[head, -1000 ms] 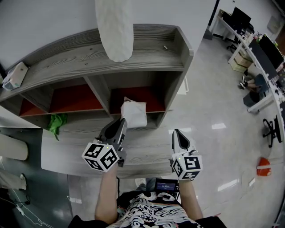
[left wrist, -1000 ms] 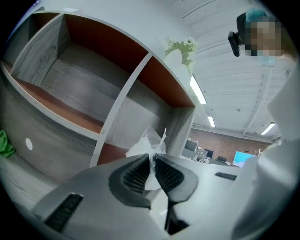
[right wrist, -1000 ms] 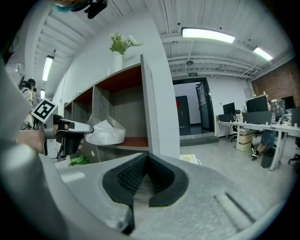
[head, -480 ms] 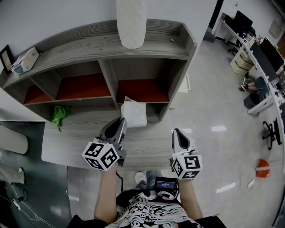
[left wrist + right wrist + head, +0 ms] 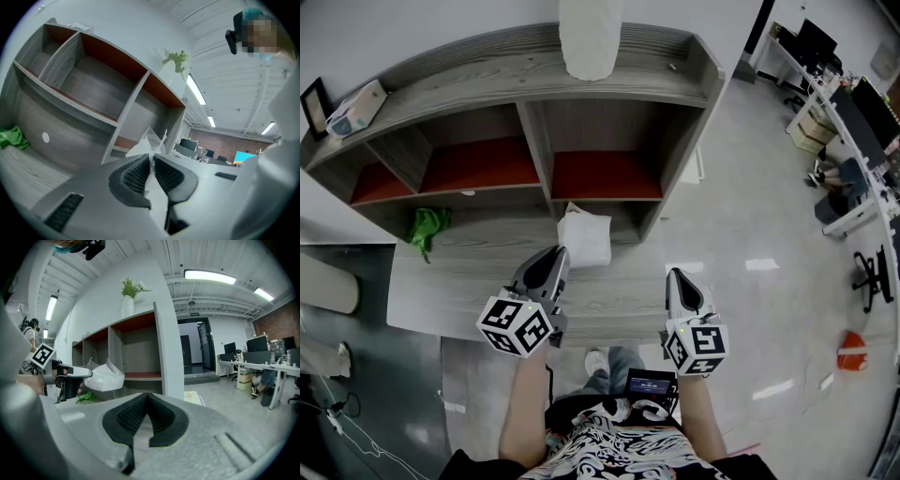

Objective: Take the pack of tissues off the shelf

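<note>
A white pack of tissues [image 5: 584, 236] hangs in front of the grey shelf unit [image 5: 534, 84], clear of its lower right compartment [image 5: 605, 175]. My left gripper [image 5: 558, 258] is shut on the pack's near edge; in the left gripper view the white wrapper [image 5: 149, 146] is pinched between the two dark pads. The right gripper view shows the pack [image 5: 106, 377] held out from the shelf by the left gripper [image 5: 70, 372]. My right gripper [image 5: 674, 278] hovers over the grey ledge [image 5: 609, 300], to the right of the pack, shut with nothing in it.
A green cloth [image 5: 423, 230] lies on the ledge at the left. A tissue box [image 5: 356, 106] and a white vase [image 5: 591, 33] stand on the shelf top. Office desks and chairs [image 5: 848, 122] fill the far right over a glossy floor.
The shelf has slid up and away in the head view. The pack stays in the left gripper, now clear of the compartment and over the ledge. Both grippers keep their places in the frame.
</note>
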Tool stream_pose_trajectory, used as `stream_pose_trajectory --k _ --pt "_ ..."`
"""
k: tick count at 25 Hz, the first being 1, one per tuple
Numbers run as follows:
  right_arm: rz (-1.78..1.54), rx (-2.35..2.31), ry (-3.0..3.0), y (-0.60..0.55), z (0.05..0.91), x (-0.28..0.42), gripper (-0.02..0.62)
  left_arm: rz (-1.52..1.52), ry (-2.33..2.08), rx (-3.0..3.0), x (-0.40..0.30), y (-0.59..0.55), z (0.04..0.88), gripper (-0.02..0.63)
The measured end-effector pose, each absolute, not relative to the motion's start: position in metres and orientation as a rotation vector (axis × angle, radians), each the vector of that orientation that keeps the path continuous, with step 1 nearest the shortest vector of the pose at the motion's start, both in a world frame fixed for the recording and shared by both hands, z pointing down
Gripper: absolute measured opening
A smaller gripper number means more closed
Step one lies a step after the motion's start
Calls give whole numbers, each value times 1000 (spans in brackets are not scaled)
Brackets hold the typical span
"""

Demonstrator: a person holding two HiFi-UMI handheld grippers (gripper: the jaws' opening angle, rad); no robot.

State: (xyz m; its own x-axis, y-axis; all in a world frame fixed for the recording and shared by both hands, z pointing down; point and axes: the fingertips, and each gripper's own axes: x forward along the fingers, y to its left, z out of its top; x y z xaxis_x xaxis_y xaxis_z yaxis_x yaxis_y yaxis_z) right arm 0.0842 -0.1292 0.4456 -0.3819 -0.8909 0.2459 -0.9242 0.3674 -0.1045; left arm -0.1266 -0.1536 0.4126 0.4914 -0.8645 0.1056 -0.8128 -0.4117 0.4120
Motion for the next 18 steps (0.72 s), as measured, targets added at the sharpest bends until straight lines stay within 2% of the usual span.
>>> stream_pose_trajectory --k 18 --pt "391 1619 -2399 -121 480 89 5 -133 -1361 2295 -125 -143 449 25"
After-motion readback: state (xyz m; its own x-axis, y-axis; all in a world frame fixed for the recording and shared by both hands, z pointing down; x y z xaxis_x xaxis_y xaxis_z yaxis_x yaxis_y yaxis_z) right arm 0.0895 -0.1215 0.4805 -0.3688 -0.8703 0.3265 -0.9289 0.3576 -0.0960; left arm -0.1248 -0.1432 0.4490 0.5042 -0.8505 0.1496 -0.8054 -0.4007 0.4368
